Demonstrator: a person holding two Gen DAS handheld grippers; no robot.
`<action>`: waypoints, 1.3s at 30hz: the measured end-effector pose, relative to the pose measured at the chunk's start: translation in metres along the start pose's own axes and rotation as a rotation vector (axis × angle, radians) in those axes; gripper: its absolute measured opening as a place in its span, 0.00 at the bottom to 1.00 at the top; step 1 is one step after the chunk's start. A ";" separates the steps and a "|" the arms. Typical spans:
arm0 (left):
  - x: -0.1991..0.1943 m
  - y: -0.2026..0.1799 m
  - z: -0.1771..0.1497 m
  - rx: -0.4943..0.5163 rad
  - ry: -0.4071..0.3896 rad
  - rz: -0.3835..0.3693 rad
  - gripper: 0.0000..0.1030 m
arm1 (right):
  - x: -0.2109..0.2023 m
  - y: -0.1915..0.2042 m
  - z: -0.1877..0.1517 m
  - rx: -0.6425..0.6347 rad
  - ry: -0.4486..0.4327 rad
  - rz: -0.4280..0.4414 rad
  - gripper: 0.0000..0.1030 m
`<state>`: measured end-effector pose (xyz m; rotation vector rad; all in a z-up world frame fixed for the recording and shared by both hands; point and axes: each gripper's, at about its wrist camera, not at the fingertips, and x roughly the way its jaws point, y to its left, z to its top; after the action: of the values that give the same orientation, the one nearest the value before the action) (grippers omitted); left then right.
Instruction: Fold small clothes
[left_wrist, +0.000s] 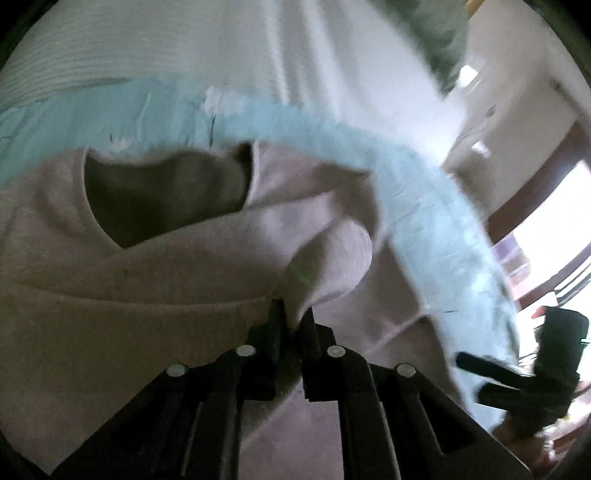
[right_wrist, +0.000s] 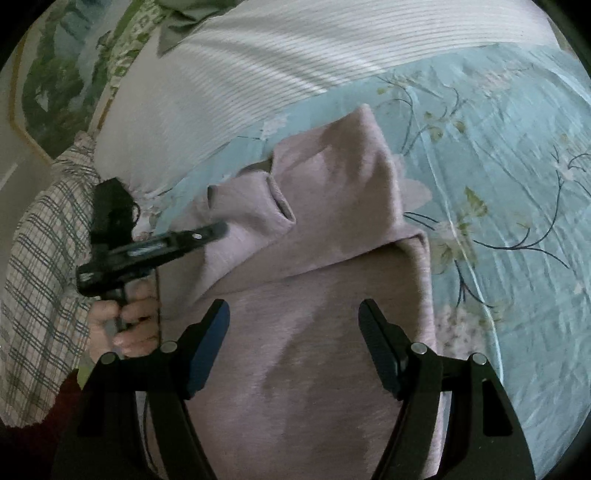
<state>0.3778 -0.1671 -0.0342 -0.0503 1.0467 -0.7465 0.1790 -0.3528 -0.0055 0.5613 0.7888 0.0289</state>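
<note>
A small pale pink garment (right_wrist: 314, 295) lies on a light blue floral bedsheet (right_wrist: 498, 184), with one sleeve (right_wrist: 255, 206) folded across its upper part. My left gripper (left_wrist: 293, 314) is shut on a fold of the pink garment (left_wrist: 184, 258) and lifts it a little; the view is blurred. It also shows in the right wrist view (right_wrist: 218, 230) at the garment's left edge. My right gripper (right_wrist: 293, 314) is open and empty, hovering over the garment's lower part. It shows in the left wrist view (left_wrist: 476, 376) at the right.
A white ribbed blanket (right_wrist: 258, 74) lies across the far side of the bed. A plaid cloth (right_wrist: 40, 277) is at the left. A wall and dark wooden frame (left_wrist: 535, 177) stand at the right in the left wrist view.
</note>
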 end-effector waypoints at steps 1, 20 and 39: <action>0.005 0.004 0.001 -0.002 0.007 0.025 0.18 | 0.002 0.000 0.002 -0.005 0.002 -0.002 0.71; -0.168 0.118 -0.166 -0.312 -0.280 0.537 0.68 | 0.115 0.032 0.068 -0.245 0.115 -0.018 0.71; -0.146 0.160 -0.151 -0.418 -0.295 0.637 0.50 | 0.044 -0.021 0.111 -0.001 -0.001 -0.048 0.03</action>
<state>0.3018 0.0838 -0.0621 -0.1716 0.8486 0.0638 0.2818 -0.4119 0.0179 0.5409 0.8011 -0.0155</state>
